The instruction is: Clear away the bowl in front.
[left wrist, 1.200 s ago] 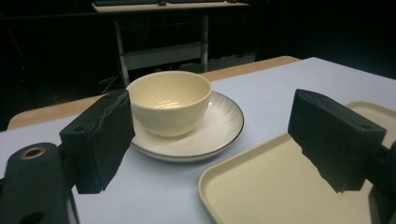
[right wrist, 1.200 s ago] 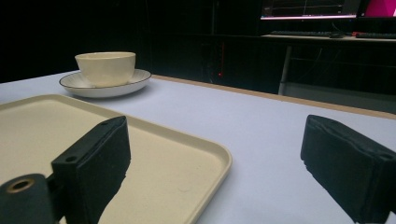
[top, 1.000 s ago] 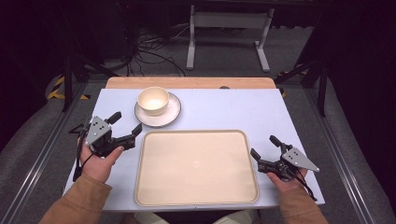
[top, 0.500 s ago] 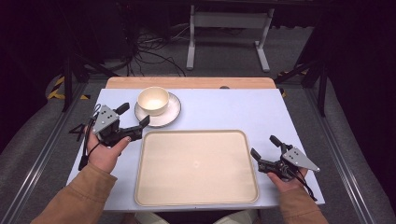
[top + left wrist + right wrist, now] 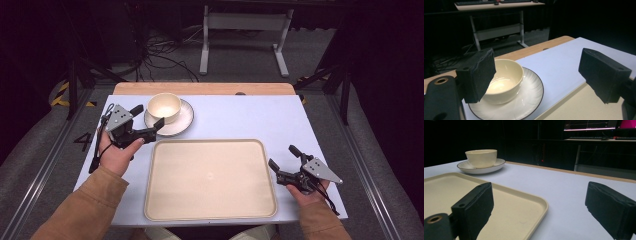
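A cream bowl (image 5: pixel 164 106) sits on a white plate (image 5: pixel 184 120) with a dark rim, at the far left of the table. My left gripper (image 5: pixel 148 116) hovers open just left of the plate, jaws pointing at the bowl with nothing between them. In the left gripper view the bowl (image 5: pixel 505 81) and plate (image 5: pixel 529 95) lie close ahead between the spread jaws. A large beige tray (image 5: pixel 210 177) lies in the middle. My right gripper (image 5: pixel 283 156) rests open by the tray's right edge, holding nothing. The right gripper view shows the tray (image 5: pixel 519 212) near and the bowl (image 5: pixel 482 157) far off.
The table top (image 5: pixel 240 117) is pale blue with a wooden strip along the far edge. Beyond it stand a desk frame (image 5: pixel 242 30) and loose cables on a dark floor. A black cable trails from the left gripper down the table's left side.
My left gripper has moved forward and slightly right, from beside the tray's far left corner up to the plate's left rim. The right gripper has stayed where it was.
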`<action>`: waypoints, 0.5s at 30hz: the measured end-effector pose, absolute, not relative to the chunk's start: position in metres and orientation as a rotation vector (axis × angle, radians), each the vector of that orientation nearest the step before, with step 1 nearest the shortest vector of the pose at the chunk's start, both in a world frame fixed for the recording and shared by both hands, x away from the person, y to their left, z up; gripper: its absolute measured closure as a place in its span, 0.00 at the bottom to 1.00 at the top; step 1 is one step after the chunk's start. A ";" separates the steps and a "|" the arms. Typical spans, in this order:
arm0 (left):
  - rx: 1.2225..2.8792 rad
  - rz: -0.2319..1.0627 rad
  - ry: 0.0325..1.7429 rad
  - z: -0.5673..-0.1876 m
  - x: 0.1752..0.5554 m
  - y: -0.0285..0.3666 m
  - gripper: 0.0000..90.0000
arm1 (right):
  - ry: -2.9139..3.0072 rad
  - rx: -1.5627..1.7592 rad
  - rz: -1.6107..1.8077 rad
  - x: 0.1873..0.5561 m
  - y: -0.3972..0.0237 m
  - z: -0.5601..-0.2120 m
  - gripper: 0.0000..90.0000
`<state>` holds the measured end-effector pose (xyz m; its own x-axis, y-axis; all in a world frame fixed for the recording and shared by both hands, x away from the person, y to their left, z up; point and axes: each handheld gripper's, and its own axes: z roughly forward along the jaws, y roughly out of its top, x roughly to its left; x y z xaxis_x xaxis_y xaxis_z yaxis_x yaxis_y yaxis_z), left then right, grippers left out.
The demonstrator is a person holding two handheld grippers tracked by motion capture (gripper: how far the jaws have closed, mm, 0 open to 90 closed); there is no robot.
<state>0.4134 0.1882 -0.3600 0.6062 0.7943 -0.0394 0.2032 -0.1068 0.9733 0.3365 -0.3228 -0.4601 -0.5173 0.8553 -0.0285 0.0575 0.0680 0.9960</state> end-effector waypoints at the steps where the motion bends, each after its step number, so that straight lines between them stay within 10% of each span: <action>1: 1.641 0.611 0.843 -0.360 0.418 0.188 0.17 | 1.680 0.919 1.520 0.336 -0.323 -0.460 0.10; 15: 1.628 0.574 0.826 -0.358 0.453 0.185 0.19 | 1.676 0.920 1.538 0.336 -0.325 -0.460 0.09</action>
<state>0.4532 0.1851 -0.3585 0.6310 0.7731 -0.0653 0.2078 -0.0873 0.9743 0.3365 -0.3245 -0.4604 -0.5232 0.8520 -0.0169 0.0562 0.0543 0.9969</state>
